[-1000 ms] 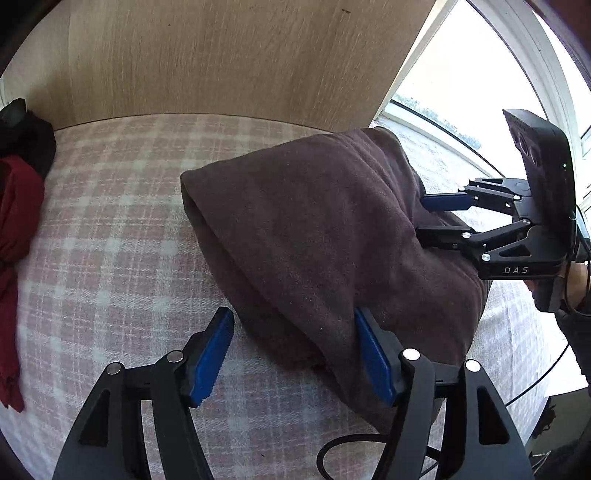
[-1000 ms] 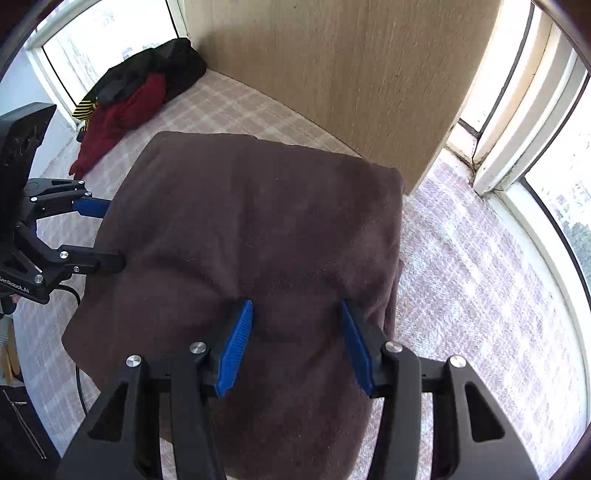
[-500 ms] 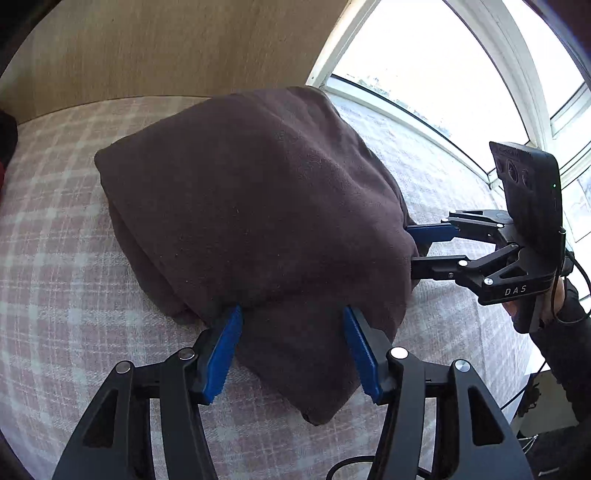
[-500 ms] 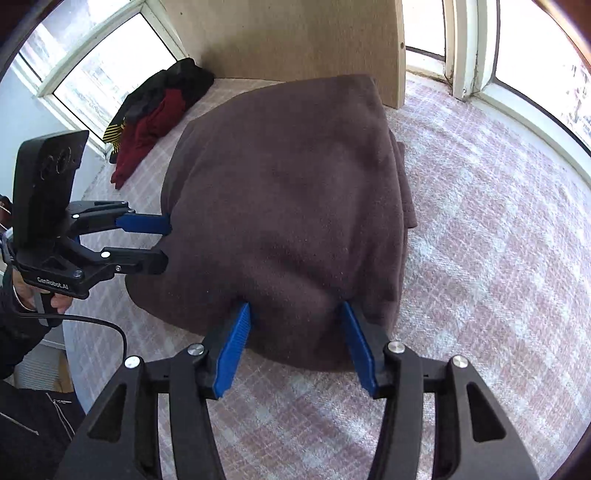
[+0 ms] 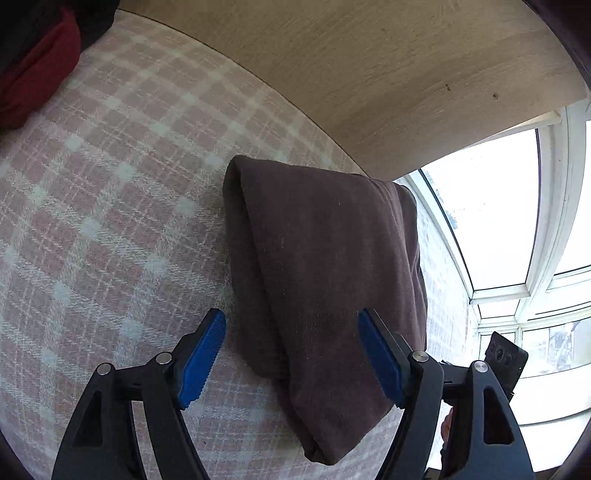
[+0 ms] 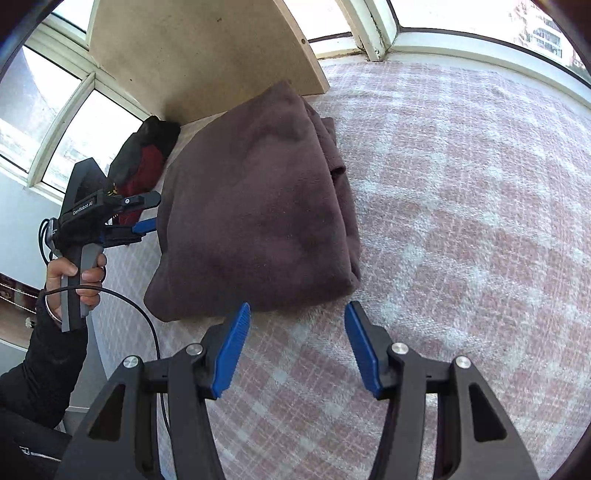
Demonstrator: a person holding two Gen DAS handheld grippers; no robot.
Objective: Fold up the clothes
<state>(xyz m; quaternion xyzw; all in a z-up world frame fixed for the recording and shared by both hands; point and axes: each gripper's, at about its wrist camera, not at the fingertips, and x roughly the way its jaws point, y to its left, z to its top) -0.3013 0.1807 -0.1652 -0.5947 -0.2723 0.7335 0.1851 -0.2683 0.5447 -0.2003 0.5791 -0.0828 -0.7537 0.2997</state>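
Fingers: the left gripper (image 5: pixel 291 354) has just been opening and stands wide. The folded brown garment (image 5: pixel 325 280) lies in the space between its blue pads, but neither pad presses on the cloth. The right gripper (image 6: pixel 297 347) has been opening slightly as well. Its fingers stand moderately apart over bare covering at the lower centre of the right wrist view, with nothing between them and the near edge of the garment just beyond the tips.

Surface: a pink and white checked cover (image 6: pixel 461 221) fills most of both views.

Backdrop: a pale wooden panel (image 5: pixel 369 74) stands upright along the top of each frame. The garment's far end reaches up to it. Window frames (image 6: pixel 369 33) run behind it.

Task item: the brown garment (image 6: pixel 258 206) is folded into a thick, rounded bundle at the centre of both views, lying flat on the cover, layered edges visible along its right side in the right wrist view.

Other items: a heap of red and black clothes (image 6: pixel 144 155) lies at centre left of the right wrist view, beside the panel. A hand (image 6: pixel 74 273) in a dark sleeve grips the left gripper's handle at left of the frame.
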